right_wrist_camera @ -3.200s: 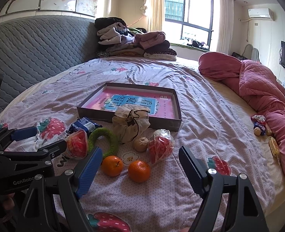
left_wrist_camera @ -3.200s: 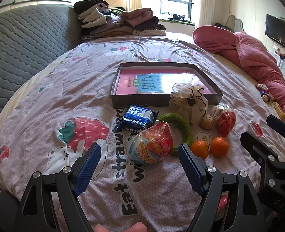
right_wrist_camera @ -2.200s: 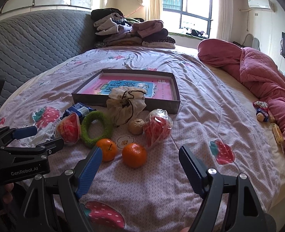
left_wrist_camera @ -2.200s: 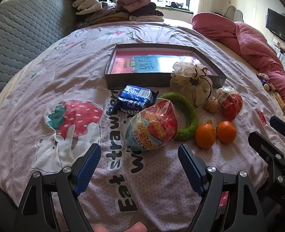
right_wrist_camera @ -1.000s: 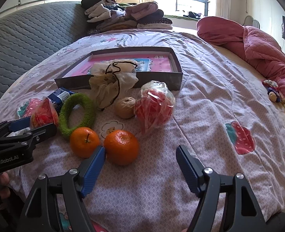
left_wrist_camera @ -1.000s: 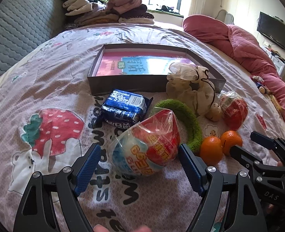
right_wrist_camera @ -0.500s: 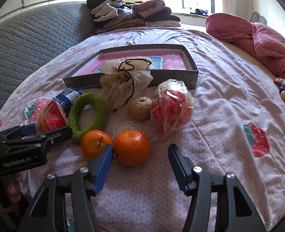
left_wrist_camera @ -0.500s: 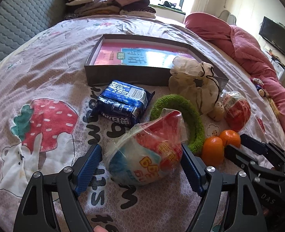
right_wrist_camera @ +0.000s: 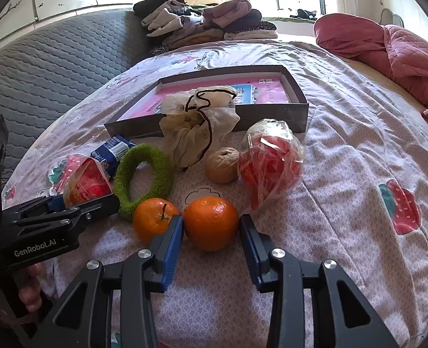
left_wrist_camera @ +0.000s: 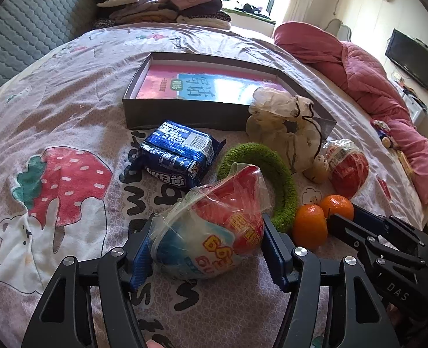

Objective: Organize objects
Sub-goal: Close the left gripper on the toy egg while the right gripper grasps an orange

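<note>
My left gripper (left_wrist_camera: pixel 206 246) is shut on a wrapped toy egg (left_wrist_camera: pixel 214 229), red, white and blue in crinkly plastic, resting on the bedspread. My right gripper (right_wrist_camera: pixel 211 239) is shut on the right orange (right_wrist_camera: pixel 211 221); both pads touch its sides. The second orange (right_wrist_camera: pixel 153 220) lies just left of it. A dark shallow box (left_wrist_camera: pixel 185 110) with a pink book inside sits behind the objects. The toy egg also shows in the right wrist view (right_wrist_camera: pixel 86 185), between the left gripper's fingers (right_wrist_camera: pixel 69 211).
A blue snack pack (left_wrist_camera: pixel 173 153), a green fuzzy ring (left_wrist_camera: pixel 260 182), a cream drawstring pouch (right_wrist_camera: pixel 199 124), a twine ball (right_wrist_camera: pixel 222 163) and a bag of red shreds (right_wrist_camera: pixel 270 165) lie before the box. Folded clothes (right_wrist_camera: pixel 202 20) and a pink quilt (right_wrist_camera: pixel 388 49) lie beyond.
Both grippers moved forward and down and closed. The left one closed on the toy egg, the right one closed on the right orange.
</note>
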`<state>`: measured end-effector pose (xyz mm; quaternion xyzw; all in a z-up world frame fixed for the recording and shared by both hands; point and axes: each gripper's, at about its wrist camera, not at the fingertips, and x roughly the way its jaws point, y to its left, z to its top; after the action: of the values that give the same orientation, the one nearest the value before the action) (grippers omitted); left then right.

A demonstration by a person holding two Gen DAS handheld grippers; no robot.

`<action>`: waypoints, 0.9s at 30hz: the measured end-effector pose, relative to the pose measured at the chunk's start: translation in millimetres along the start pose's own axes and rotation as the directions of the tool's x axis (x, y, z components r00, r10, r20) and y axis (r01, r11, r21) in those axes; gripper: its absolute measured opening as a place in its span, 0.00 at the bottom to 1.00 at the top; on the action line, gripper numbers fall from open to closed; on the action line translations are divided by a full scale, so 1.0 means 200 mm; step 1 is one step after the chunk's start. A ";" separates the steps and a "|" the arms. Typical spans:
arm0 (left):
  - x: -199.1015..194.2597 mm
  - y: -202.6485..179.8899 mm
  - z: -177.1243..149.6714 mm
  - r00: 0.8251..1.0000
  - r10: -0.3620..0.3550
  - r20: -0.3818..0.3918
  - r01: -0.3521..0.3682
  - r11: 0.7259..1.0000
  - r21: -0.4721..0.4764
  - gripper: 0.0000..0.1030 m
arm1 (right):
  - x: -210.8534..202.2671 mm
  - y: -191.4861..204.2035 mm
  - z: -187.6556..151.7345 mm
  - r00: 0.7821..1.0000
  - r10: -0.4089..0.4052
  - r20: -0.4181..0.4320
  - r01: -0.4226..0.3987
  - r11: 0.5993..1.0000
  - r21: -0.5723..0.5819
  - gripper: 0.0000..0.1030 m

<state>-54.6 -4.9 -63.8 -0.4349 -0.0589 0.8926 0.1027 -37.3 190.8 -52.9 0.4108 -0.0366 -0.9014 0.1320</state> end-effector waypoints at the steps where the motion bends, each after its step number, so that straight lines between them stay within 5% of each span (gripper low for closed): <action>1: -0.01 0.00 0.00 1.000 0.000 0.002 0.000 1.000 0.001 0.65 | -0.01 0.00 0.00 1.000 -0.004 0.004 0.004 1.000 -0.003 0.39; 27: -0.25 -0.05 0.05 0.990 0.062 0.124 -0.065 0.998 0.023 0.65 | -0.24 0.09 0.07 0.990 -0.002 0.141 0.011 0.998 -0.061 0.39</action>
<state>-31.1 -8.1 -16.5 -0.3793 -0.0391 0.9213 0.0765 -14.0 186.6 -6.0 0.3418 -0.0166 -0.9293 0.1388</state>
